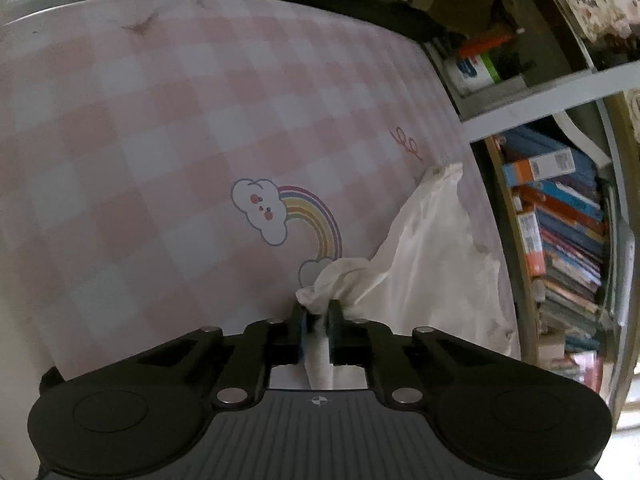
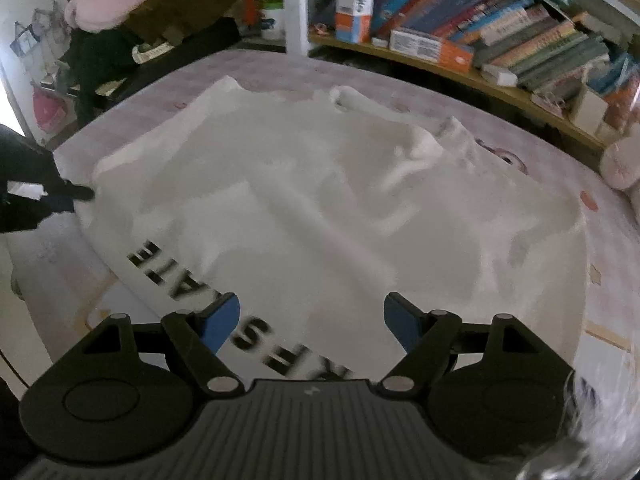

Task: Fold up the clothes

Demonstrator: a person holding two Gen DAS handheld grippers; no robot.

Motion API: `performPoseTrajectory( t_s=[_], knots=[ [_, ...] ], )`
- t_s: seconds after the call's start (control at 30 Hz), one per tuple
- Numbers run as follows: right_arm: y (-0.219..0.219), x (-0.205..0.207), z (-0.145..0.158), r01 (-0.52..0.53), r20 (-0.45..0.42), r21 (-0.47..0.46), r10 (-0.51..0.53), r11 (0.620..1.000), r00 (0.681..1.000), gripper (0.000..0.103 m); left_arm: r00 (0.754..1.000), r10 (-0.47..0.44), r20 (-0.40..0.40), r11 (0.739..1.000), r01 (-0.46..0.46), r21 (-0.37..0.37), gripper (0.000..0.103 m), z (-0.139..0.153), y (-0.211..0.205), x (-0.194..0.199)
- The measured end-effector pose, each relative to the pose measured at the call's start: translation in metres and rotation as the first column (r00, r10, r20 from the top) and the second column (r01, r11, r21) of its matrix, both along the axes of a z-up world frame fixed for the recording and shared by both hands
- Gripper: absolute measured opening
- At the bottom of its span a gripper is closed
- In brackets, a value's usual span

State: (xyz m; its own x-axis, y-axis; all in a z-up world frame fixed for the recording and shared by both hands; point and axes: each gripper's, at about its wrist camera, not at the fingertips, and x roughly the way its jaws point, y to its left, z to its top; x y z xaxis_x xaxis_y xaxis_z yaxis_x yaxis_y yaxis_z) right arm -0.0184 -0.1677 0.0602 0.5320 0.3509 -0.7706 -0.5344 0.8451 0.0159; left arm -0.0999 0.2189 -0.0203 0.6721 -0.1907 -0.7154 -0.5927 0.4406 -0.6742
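Observation:
A white T-shirt (image 2: 320, 200) with black lettering lies spread on a bed with a pink checked sheet (image 1: 160, 120). My left gripper (image 1: 318, 312) is shut on a bunched edge of the white T-shirt (image 1: 432, 248), near a rainbow and cloud print on the sheet. In the right wrist view the left gripper (image 2: 76, 192) shows at the shirt's left edge. My right gripper (image 2: 312, 316) is open and empty, held just above the lettered part of the shirt.
A bookshelf (image 2: 500, 40) full of books runs along the far side of the bed and also shows in the left wrist view (image 1: 560, 220). Dark clothes and a pink cushion (image 2: 108, 4) are piled at the back left.

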Motion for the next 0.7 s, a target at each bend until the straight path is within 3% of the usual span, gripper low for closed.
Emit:
performPoseTrajectory(
  t_s=[0.27, 0.47, 0.7],
  knots=[
    [0.065, -0.015, 0.019, -0.05, 0.069, -0.019, 0.051, 0.999, 0.996, 0.079, 0.983, -0.159, 0.091, 0.986, 0.162, -0.025, 0.005, 0.013, 0.01, 0.003],
    [0.117, -0.023, 0.031, -0.134, 0.105, -0.011, 0.134, 0.991, 0.985, 0.076, 0.923, -0.329, 0.198, 0.942, 0.336, -0.002, 0.005, 0.034, 0.012, 0.02],
    [0.168, -0.037, 0.039, -0.192, 0.16, -0.056, 0.198, 0.98, 0.967, 0.07, 0.859, -0.438, 0.264, 0.89, 0.456, -0.006, 0.005, 0.04, 0.009, 0.031]
  ],
)
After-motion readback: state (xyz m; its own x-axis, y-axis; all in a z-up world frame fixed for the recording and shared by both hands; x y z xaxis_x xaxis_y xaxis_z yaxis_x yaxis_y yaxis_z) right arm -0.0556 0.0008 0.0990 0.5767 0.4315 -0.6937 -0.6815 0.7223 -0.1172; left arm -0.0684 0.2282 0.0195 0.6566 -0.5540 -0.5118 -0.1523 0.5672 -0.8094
